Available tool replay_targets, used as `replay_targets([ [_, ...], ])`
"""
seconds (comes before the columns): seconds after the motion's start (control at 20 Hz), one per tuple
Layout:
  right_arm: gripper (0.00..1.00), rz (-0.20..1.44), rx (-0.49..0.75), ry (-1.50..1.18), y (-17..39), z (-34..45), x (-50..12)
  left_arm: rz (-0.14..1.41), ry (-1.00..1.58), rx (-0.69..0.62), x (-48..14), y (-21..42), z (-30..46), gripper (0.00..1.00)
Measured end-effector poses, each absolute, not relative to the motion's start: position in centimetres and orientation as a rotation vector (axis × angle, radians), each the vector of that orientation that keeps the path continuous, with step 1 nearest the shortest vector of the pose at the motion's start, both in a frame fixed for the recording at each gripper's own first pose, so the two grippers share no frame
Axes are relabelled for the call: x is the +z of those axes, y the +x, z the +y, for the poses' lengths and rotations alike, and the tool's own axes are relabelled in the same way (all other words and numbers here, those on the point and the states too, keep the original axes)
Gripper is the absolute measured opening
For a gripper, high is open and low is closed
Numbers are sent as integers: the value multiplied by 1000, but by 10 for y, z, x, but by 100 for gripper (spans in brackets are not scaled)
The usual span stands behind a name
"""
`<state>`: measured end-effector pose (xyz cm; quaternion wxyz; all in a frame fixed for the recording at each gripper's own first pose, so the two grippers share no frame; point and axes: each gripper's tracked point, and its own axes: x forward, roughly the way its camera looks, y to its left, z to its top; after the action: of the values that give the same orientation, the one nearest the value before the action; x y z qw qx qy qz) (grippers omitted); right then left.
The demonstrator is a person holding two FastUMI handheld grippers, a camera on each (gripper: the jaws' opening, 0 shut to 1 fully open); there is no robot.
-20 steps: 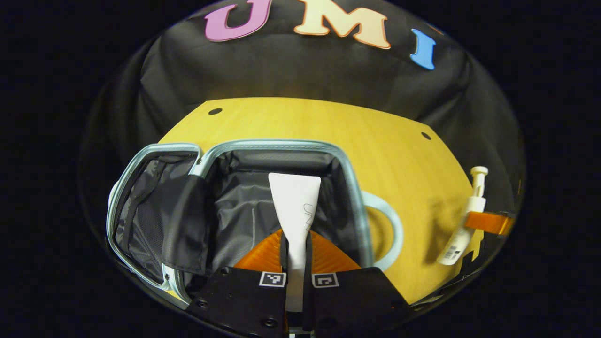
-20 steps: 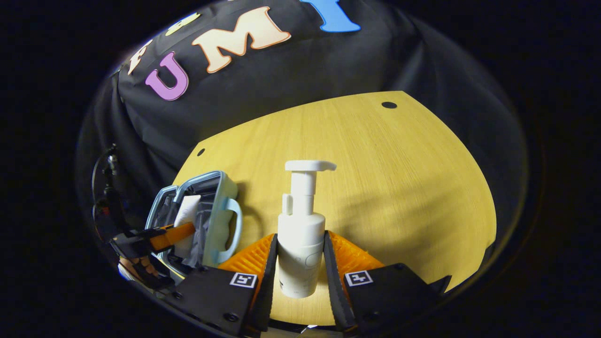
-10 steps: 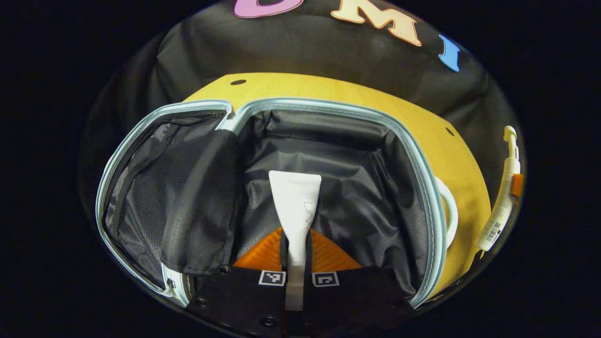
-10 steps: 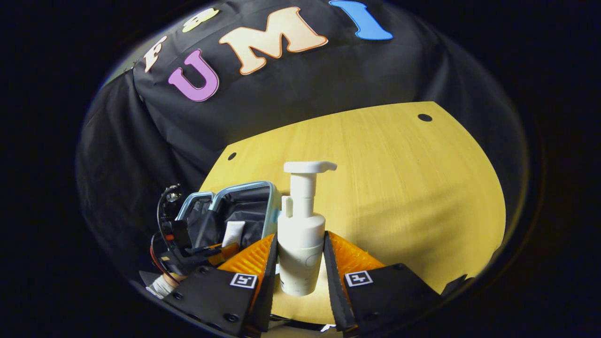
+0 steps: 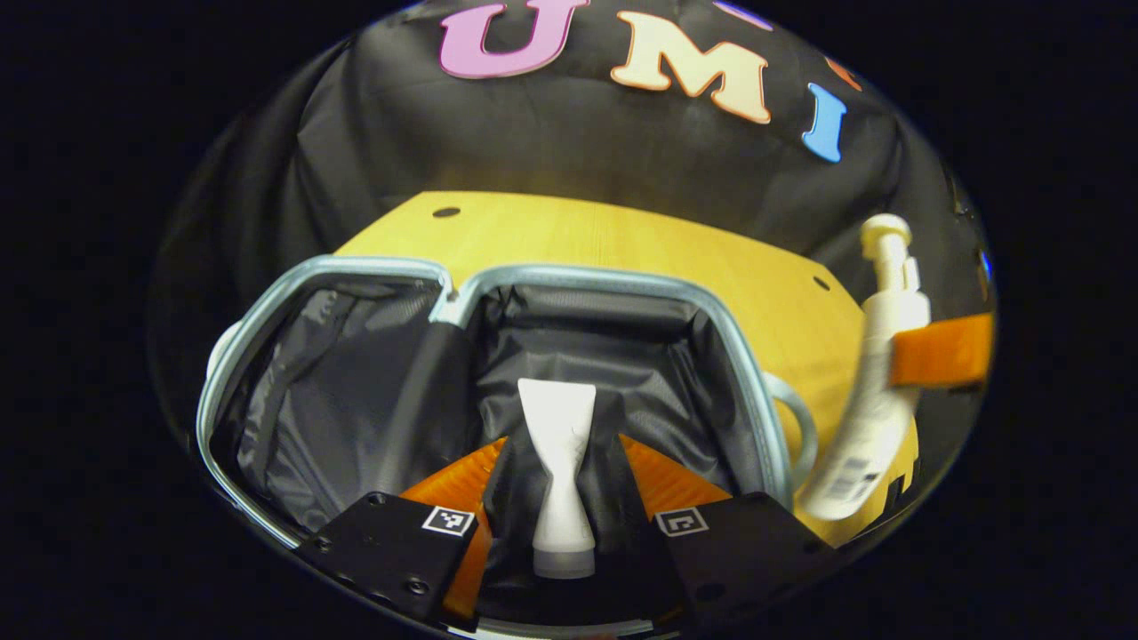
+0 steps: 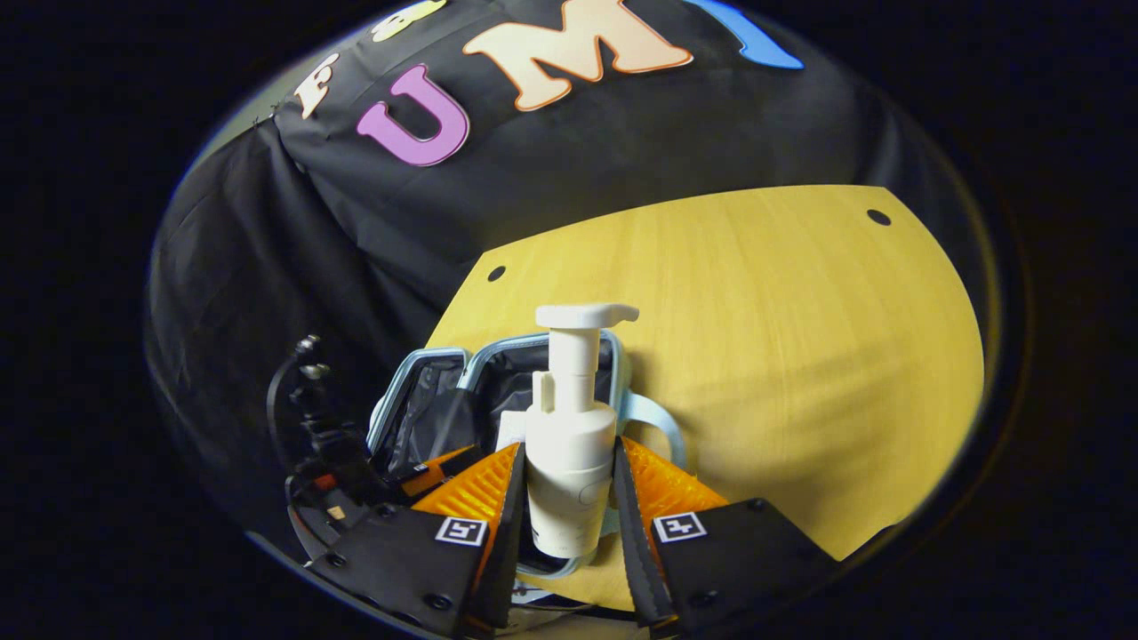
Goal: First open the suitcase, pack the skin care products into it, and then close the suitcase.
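At lower centre the left gripper (image 5: 562,524) stood spread, the white tube (image 5: 558,462) lying loose inside the open suitcase (image 5: 622,283), while the right gripper (image 6: 569,498) pinched the pump bottle (image 6: 571,436) above it, whose protruding head could snag the rim.

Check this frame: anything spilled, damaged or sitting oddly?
Nothing stands out. The white tube lies in the open suitcase between the left tongs' spread fingers. The right tongs grip the pump bottle upright, near the suitcase. No spill or damage shows.
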<state>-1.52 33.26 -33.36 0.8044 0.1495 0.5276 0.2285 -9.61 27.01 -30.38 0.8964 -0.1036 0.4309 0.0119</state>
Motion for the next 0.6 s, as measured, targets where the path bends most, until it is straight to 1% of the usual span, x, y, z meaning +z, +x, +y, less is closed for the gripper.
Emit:
replay_targets([
  [0.05, 52, 1146, 505, 315, -19, 344, -339, 868, -215, 36, -294, -93, 279, 63],
  [0.1, 53, 1161, 520, 308, -22, 354, -345, 854, -216, 55, -286, -93, 290, 61],
  [0.2, 52, 1198, 547, 299, -30, 373, -359, 825, -228, 96, -272, -93, 314, 61],
  [0.3, 53, 1239, 560, 283, -37, 388, -373, 803, -235, 146, -261, -98, 339, 61],
  [0.35, 52, 1256, 556, 271, -41, 393, -380, 797, -235, 177, -258, -102, 354, 61],
  [0.4, 53, 1281, 548, 249, -44, 398, -388, 787, -233, 206, -254, -107, 369, 61],
  [0.45, 51, 1302, 535, 230, -48, 402, -398, 781, -232, 239, -252, -112, 384, 61],
  [0.55, 52, 1350, 511, 187, -54, 406, -420, 775, -235, 301, -247, -126, 413, 61],
  [0.6, 55, 1372, 505, 184, -56, 409, -427, 779, -236, 333, -248, -134, 429, 61],
])
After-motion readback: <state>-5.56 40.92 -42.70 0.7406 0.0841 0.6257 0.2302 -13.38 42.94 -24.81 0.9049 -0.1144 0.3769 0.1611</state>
